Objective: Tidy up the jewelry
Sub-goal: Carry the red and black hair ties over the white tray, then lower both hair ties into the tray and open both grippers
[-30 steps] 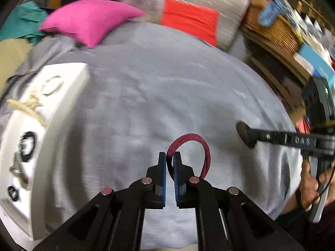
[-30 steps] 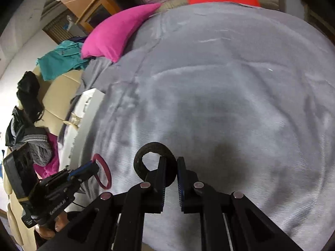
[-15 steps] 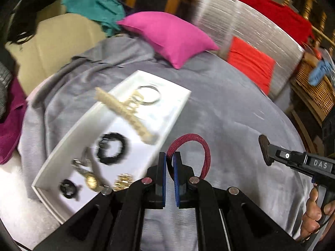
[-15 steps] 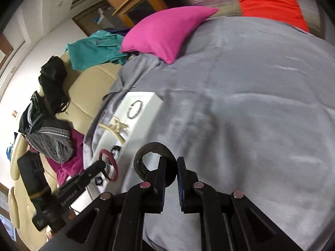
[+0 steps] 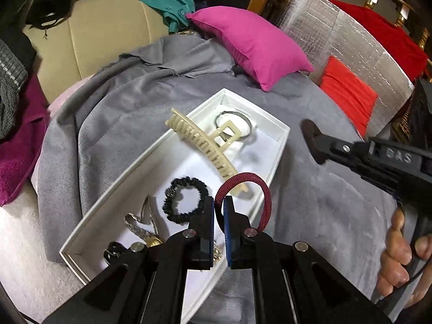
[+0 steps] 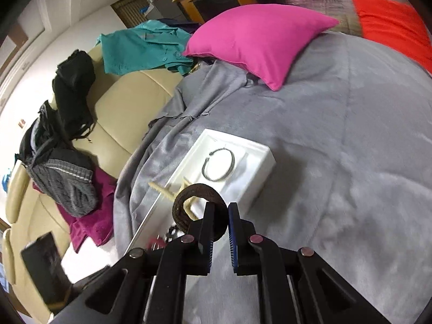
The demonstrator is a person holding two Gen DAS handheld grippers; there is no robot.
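My left gripper [image 5: 218, 210] is shut on a red bangle [image 5: 266, 197] and holds it above the near right rim of a white tray [image 5: 280, 145]. The tray holds a cream hair claw [image 5: 205, 145], a thin metal bangle [image 5: 245, 121], a black scrunchie [image 5: 186, 199] and a watch [image 5: 137, 226]. My right gripper [image 6: 221, 216] is shut on a dark brown bangle [image 6: 194, 191]; it hangs over the tray [image 6: 256, 162] in the right wrist view. In the left wrist view it [image 5: 313, 140] is at the right, beyond the tray's edge.
A grey blanket [image 5: 310, 216] covers the surface. A pink cushion [image 5: 251, 43] and a red cushion [image 5: 348, 91] lie at the back. A beige sofa [image 6: 121, 108] with piled clothes [image 6: 62, 162] is at the left.
Both grippers swung left from over bare blanket to the tray, each keeping its bangle. The tray now lies under the left gripper and close to the right one.
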